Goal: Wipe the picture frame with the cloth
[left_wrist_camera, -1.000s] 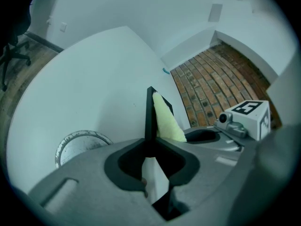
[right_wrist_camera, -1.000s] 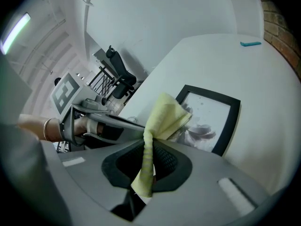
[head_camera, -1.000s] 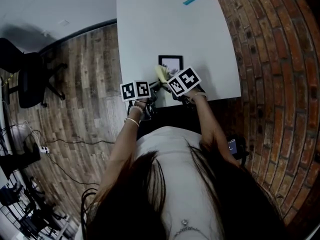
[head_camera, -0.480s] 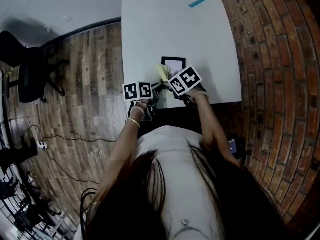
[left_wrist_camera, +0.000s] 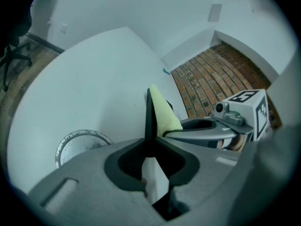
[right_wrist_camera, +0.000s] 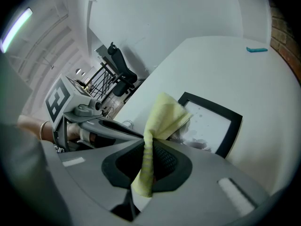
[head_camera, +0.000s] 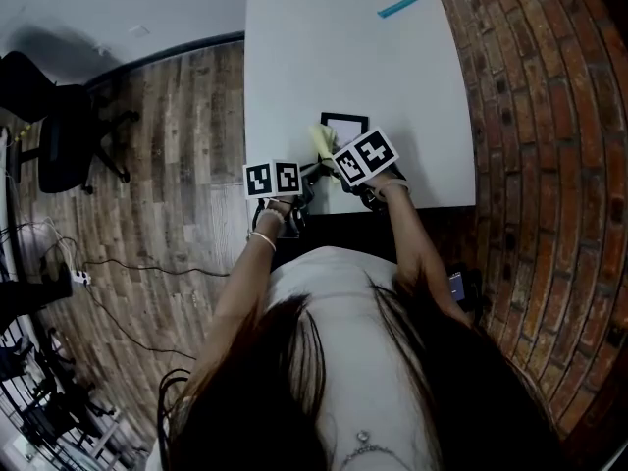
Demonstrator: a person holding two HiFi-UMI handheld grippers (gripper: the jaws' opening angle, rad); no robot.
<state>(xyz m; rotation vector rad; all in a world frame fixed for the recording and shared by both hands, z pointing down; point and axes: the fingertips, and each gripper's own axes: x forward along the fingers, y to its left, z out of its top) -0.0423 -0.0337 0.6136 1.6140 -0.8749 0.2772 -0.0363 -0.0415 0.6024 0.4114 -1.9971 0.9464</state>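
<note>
Frame (head_camera: 344, 129) lies toward the near edge of the table (head_camera: 334, 47), its left edge clamped by the left tongs (left_wrist_camera: 149, 142). Right tongs (right_wrist_camera: 150, 142) pinch the cloth (right_wrist_camera: 162, 114) over its near-left corner. Recommended: hold the clamp firm, flatten the cloth, stroke rightward across the glass.

Brick wall (head_camera: 549, 116), wood-plank floor (head_camera: 167, 145), black office chair (head_camera: 59, 155)
</note>
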